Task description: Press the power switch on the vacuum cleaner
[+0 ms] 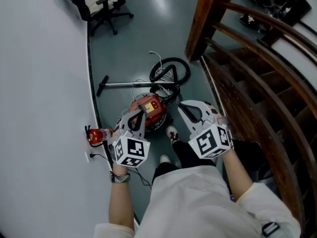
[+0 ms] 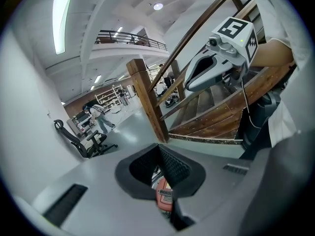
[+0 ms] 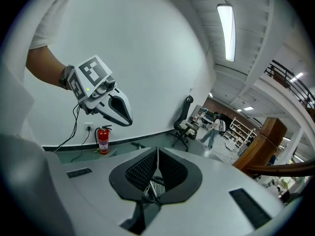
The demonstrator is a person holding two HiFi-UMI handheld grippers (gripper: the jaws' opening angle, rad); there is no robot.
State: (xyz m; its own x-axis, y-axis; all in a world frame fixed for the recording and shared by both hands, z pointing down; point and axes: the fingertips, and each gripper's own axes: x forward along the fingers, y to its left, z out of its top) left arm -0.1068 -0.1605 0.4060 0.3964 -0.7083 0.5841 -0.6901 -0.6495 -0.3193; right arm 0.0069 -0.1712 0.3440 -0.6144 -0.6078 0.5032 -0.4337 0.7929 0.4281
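Observation:
The red-orange vacuum cleaner (image 1: 150, 109) lies on the grey floor just ahead of the person's feet. Its black hose (image 1: 171, 71) is coiled behind it, and its metal wand (image 1: 131, 84) stretches left. My left gripper (image 1: 134, 116) hovers over the vacuum's left side, shut and empty. In the left gripper view (image 2: 158, 149) a strip of the vacuum's red body (image 2: 165, 197) shows below the closed pads. My right gripper (image 1: 185, 108) hangs to the vacuum's right, above the floor, also shut on nothing (image 3: 157, 154). I cannot make out the power switch.
A curved white wall (image 1: 44, 83) runs along the left, with a red fire extinguisher (image 1: 99, 134) and a wall socket (image 1: 89, 156) at its foot. A wooden staircase with railing (image 1: 257, 58) and post (image 1: 208, 19) fills the right. An office chair (image 1: 101, 4) stands far back.

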